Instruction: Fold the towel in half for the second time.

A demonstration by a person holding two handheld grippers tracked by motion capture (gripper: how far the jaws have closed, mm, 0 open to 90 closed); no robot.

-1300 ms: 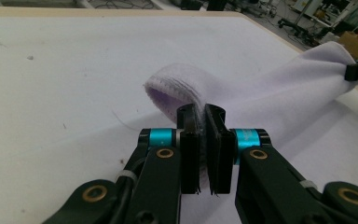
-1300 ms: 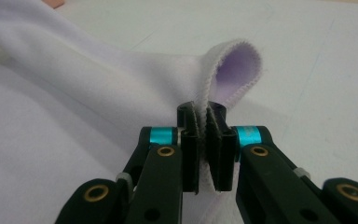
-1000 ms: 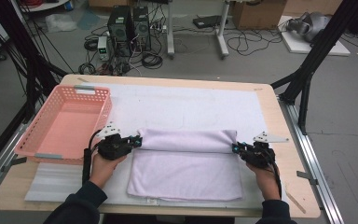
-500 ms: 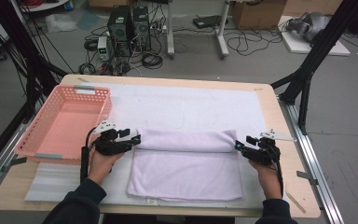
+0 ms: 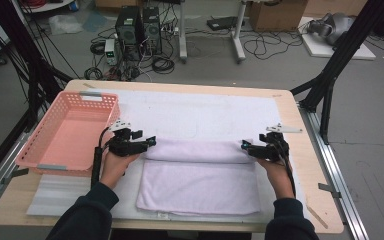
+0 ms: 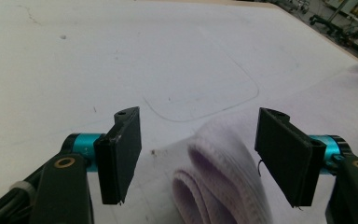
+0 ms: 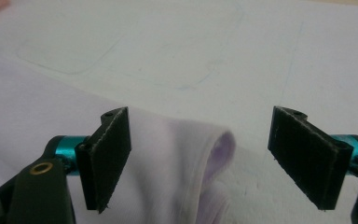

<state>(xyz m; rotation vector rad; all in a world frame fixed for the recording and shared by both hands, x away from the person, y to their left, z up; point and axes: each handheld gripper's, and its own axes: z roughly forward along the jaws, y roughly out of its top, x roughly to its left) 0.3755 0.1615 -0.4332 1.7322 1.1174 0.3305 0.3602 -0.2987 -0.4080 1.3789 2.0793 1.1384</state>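
The towel (image 5: 200, 175) lies folded mid-table, its rolled fold running from nine to three o'clock. My left tool (image 5: 147, 142) and right tool (image 5: 246, 146) have just been spreading, pinching nothing, one at each fold end, equally near.

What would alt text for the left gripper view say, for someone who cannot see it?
Two black jaws of the left gripper stand open, with the rolled edge of a pale lilac towel lying between them, untouched. Beyond stretches a white table mat with faint pen outlines.
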